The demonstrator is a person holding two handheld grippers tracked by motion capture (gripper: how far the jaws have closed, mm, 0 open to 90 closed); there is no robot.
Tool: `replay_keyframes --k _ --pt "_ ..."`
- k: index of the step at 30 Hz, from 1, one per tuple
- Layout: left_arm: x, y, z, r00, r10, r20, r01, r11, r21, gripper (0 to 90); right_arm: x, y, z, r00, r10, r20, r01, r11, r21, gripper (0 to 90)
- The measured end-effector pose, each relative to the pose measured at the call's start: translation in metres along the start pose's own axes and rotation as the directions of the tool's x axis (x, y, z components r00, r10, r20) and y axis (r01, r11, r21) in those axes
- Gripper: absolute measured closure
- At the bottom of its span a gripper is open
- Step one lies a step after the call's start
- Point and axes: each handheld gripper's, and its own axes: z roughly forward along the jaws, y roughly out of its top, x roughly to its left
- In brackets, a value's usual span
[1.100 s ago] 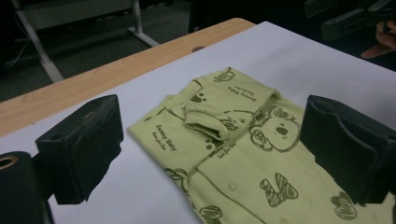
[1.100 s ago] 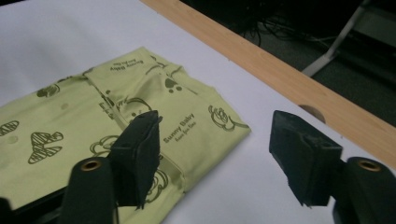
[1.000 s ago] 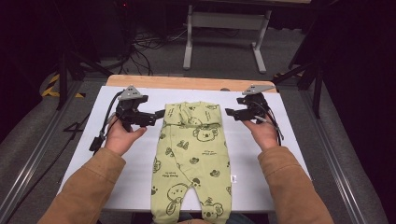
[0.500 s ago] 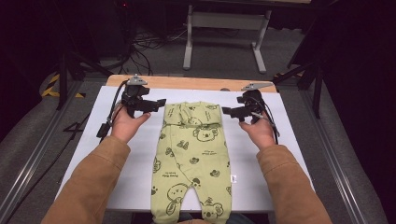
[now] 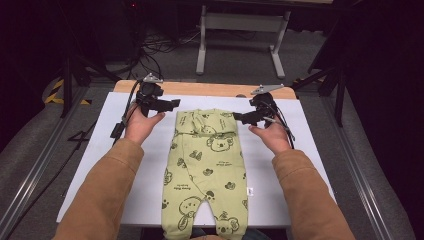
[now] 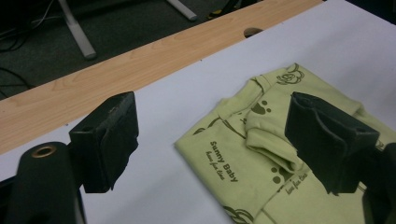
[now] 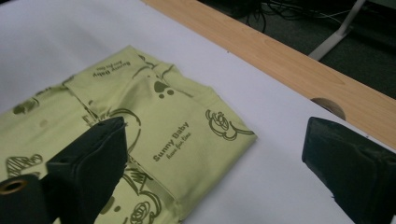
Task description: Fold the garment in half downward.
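Note:
A yellow-green baby romper (image 5: 207,165) with koala prints lies flat on the white table top (image 5: 310,140), its sleeves folded in at the far end. My left gripper (image 5: 172,104) hovers by the romper's far left corner. Its jaws are open and have just been closing a little, with nothing pressed between them. In the left gripper view the romper (image 6: 243,158) lies below that gripper (image 6: 210,107). My right gripper (image 5: 237,117) stands at the far right corner, also open, its jaws having just narrowed. In the right gripper view the folded corner (image 7: 154,116) lies under the gripper (image 7: 215,128).
A wooden strip (image 5: 210,89) with a round hole (image 7: 329,107) runs along the table's far edge. Beyond it stand a grey metal stand (image 5: 240,30) and floor cables (image 5: 155,47). Metal rails (image 5: 35,170) flank the table.
My left gripper has moved away from the romper's left side toward the far edge. The right gripper has shifted slightly toward the far right corner. The romper lies unmoved.

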Motion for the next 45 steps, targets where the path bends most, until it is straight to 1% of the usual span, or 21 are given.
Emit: replay_keyframes --k 2,3,8,11,12,14,16,18,19,21,22,24,27,30,32,35,37,38,39,41,45 --pt "0.003 0.001 0.004 1.0 -0.007 -0.005 0.007 1.0 0.001 20.3 0.0 0.0 0.006 0.9992 -0.033 0.021 0.032 0.999 0.025 11.0" --pt "0.005 0.002 0.006 0.9999 -0.013 -0.005 0.013 0.9999 0.005 20.8 -0.001 0.001 0.007 0.9989 -0.041 0.021 0.04 0.999 0.03 12.9" --pt "0.012 0.002 0.017 0.999 -0.038 -0.023 0.038 0.9992 0.012 21.5 -0.011 0.002 0.016 0.9992 -0.029 0.026 0.028 0.999 0.028 18.9" --pt "0.015 0.0 0.024 0.9985 -0.036 -0.04 0.037 0.9992 0.017 22.5 -0.017 0.001 0.022 0.9985 -0.027 0.047 0.025 0.999 0.046 24.2" --pt "0.016 -0.001 0.028 0.9979 -0.045 -0.046 0.046 0.9987 0.02 22.5 -0.019 0.0 0.025 0.9983 -0.028 0.051 0.026 0.998 0.048 25.4" --pt "0.017 -0.003 0.033 0.9969 -0.063 -0.047 0.065 0.9972 0.037 23.1 -0.022 -0.001 0.032 0.9983 -0.016 0.056 0.012 0.998 0.068 26.9" --pt "0.017 -0.005 0.037 0.9959 -0.065 -0.064 0.068 0.9962 0.055 23.8 -0.023 -0.002 0.036 0.9977 -0.012 0.067 0.006 0.997 0.08 29.1" --pt "0.017 -0.006 0.04 0.9957 -0.062 -0.069 0.067 0.9954 0.069 24.2 -0.024 -0.002 0.039 0.9967 -0.007 0.081 0.0 0.996 0.084 28.3" --pt "0.017 -0.007 0.041 0.9957 -0.06 -0.071 0.065 0.9956 0.067 24.7 -0.024 -0.002 0.041 0.9958 0.004 0.091 -0.012 0.997 0.082 25.4" --pt "0.018 -0.008 0.041 0.9953 -0.079 -0.057 0.082 0.9947 0.062 27.7 -0.025 -0.003 0.044 0.9944 0.025 0.103 -0.033 0.997 0.076 22.6" --pt "0.019 -0.008 0.042 0.9946 -0.092 -0.048 0.095 0.9936 0.061 28.5 -0.027 -0.003 0.046 0.9945 0.033 0.1 -0.041 0.997 0.073 22.2" --pt "0.02 -0.01 0.046 0.9934 -0.104 -0.05 0.107 0.9925 0.06 28.5 -0.028 -0.004 0.051 0.9942 0.045 0.098 -0.054 0.995 0.084 21.3" --pt "0.02 -0.012 0.051 0.9941 -0.092 -0.057 0.096 0.9927 0.074 28.6 -0.031 -0.006 0.057 0.9936 0.06 0.096 -0.069 0.993 0.098 23.4" --pt "0.021 -0.016 0.057 0.9927 -0.114 -0.039 0.118 0.9878 0.102 30.2 -0.034 -0.007 0.063 0.9929 0.079 0.088 -0.088 0.991 0.101 27.9" --pt "0.023 -0.019 0.061 0.9927 -0.113 -0.044 0.117 0.9865 0.115 30.7 -0.035 -0.009 0.065 0.9931 0.086 0.08 -0.094 0.991 0.1 30.8" --pt "0.025 -0.023 0.067 0.9903 -0.134 -0.037 0.138 0.9808 0.138 31.7 -0.038 -0.012 0.07 0.9924 0.1 0.071 -0.107 0.988 0.11 34.7" --pt "0.024 -0.025 0.07 0.9905 -0.13 -0.043 0.136 0.9782 0.158 31.8 -0.037 -0.014 0.073 0.9913 0.107 0.077 -0.116 0.985 0.125 35.7" --pt "0.023 -0.027 0.073 0.9896 -0.133 -0.054 0.141 0.9757 0.168 31.7 -0.037 -0.015 0.075 0.991 0.104 0.083 -0.115 0.984 0.133 36.1" --pt "0.023 -0.027 0.074 0.9892 -0.135 -0.058 0.143 0.9742 0.175 31.4 -0.036 -0.016 0.079 0.9899 0.108 0.092 -0.121 0.981 0.154 36.7" --pt "0.022 -0.029 0.078 0.9887 -0.132 -0.071 0.143 0.9721 0.186 33.2 -0.036 -0.019 0.083 0.9888 0.118 0.091 -0.132 0.977 0.168 38.6" --pt "0.022 -0.032 0.083 0.9884 -0.13 -0.078 0.144 0.968 0.205 34.8 -0.032 -0.021 0.09 0.9903 0.109 0.086 -0.123 0.975 0.183 41.8"
